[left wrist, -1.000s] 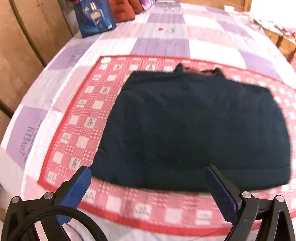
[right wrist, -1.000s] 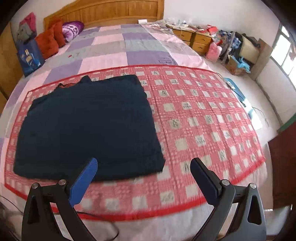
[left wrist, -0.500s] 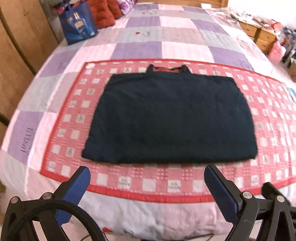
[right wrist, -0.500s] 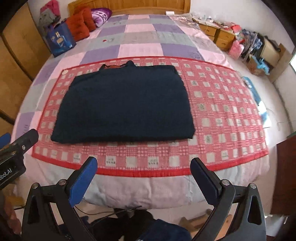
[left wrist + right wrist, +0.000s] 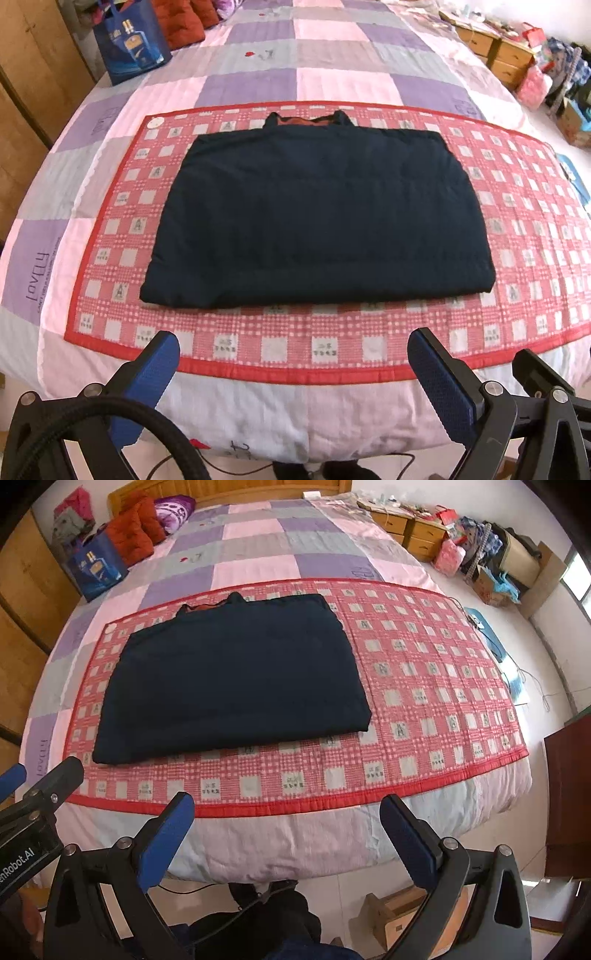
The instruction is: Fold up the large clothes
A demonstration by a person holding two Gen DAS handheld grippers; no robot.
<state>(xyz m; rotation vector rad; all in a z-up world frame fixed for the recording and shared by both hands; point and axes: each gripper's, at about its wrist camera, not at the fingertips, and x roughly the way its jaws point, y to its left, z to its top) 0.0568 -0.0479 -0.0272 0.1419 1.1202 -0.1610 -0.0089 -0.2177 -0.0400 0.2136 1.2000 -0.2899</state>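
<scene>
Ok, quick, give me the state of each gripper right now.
Left gripper: open, holding nothing, short of the dark folded garment.
Right gripper: open, holding nothing, back past the edge of the bed.

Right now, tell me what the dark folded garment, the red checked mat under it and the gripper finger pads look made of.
Dark navy garment: soft, matte, thick cloth, perhaps padded; rounded puffy edges, reddish lining at the collar.
Red checked mat: quilted woven fabric, matte; stitched squares and a red bound edge.
Finger pads: blue, dimpled, rubber-like by the look, on black, likely plastic arms with metal screws.
</scene>
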